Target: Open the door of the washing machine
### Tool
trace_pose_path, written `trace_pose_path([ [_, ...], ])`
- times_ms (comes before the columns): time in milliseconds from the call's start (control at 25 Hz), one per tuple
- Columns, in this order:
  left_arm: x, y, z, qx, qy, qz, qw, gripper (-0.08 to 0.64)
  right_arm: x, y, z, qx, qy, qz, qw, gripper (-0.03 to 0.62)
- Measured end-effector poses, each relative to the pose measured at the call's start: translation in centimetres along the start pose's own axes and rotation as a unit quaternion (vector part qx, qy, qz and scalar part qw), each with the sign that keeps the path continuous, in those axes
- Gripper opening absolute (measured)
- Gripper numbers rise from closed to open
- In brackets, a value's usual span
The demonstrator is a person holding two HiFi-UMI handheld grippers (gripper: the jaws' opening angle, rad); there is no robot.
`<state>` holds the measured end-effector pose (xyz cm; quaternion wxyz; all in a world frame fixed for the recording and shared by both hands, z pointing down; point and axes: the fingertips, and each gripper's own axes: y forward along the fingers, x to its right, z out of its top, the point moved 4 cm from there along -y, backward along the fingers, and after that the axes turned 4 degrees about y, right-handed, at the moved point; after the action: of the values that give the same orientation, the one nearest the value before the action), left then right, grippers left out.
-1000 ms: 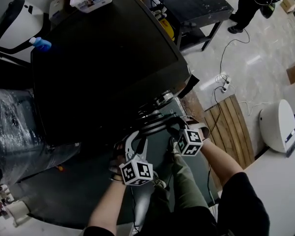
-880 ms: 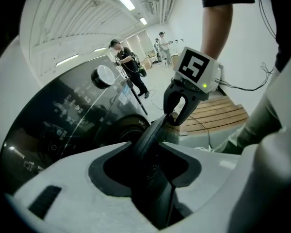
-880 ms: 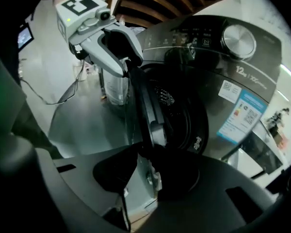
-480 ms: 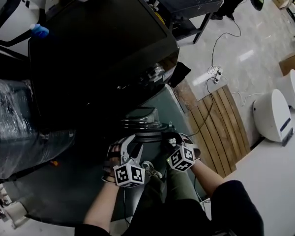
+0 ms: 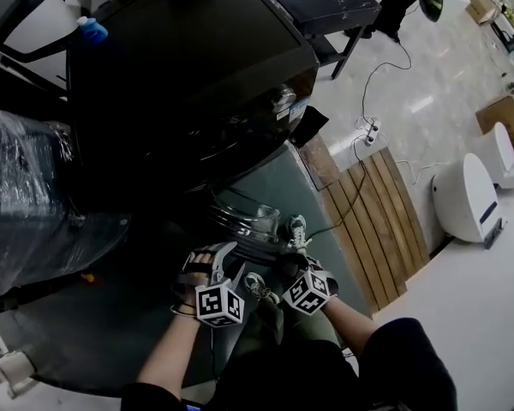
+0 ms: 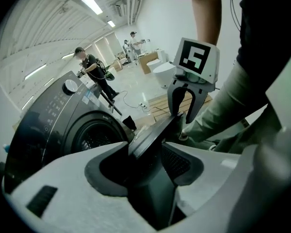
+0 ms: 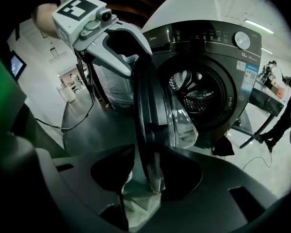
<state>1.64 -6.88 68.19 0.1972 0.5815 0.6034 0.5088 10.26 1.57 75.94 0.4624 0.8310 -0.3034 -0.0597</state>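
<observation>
Since the door (image 7: pixel 150 101) already stands swung wide from the washing machine (image 7: pixel 218 57), the opening looks done and only letting go is left. Left gripper (image 5: pixel 224 262) and right gripper (image 5: pixel 289 268) both angle down side by side at its near rim, fingers opening with the rim between them.

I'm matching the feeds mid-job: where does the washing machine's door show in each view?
Head view: the door is swung open, near the centre, just below the machine's front.
Left gripper view: the door is a dark slanted edge, low centre.
Right gripper view: the door stands edge-on at centre, its glass bowl bulging right.
Shared landmark: the washing machine, upper left in the head view, left in the left gripper view, upper right in the right gripper view.
</observation>
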Motion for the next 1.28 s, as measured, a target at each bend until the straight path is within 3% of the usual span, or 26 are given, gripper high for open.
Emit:
trace_pose_path([
  [200,3.2,-2.2,-2.2,-0.020,0.034,-0.017,0.9991,0.221,-4.9,0.2,0.2,-0.018,-0.002,0.039,0.999,0.209],
  [400,6.0,-4.4,-4.7,-0.055,0.056,-0.017,0.9968,0.236,-9.3,-0.7,1.3,-0.003,-0.012,0.087,0.996,0.241],
  [640,8.7,-8.3,-9.8,-0.109,0.001,0.025,0.9937,0.262,-11.2,-1.5,3.9,0.009,-0.043,0.101,0.994,0.244],
  [720,9.6,-9.5,-12.3,-0.131,-0.066,0.031,0.9887,0.262,-11.7,-1.4,5.0,0.016,-0.051,0.097,0.994,0.244],
  [800,10.3,-10.7,-14.7,-0.143,-0.167,0.044,0.9745,0.261,-12.1,-1.5,6.2,0.026,-0.066,0.097,0.993,0.242],
  [880,11.1,-11.9,-16.8,-0.147,-0.242,0.069,0.9564,0.236,-12.5,-1.7,7.6,0.039,-0.082,0.098,0.991,0.241],
  [1000,12.1,-14.0,-19.6,-0.145,-0.344,0.116,0.9205,0.166,-13.3,-2.3,9.6,0.056,-0.088,0.095,0.990,0.241],
  [1280,12.7,-17.1,-25.8,-0.121,-0.502,0.191,0.8347,0.055,-15.8,-3.2,12.3,0.074,-0.109,0.102,0.986,0.242],
])
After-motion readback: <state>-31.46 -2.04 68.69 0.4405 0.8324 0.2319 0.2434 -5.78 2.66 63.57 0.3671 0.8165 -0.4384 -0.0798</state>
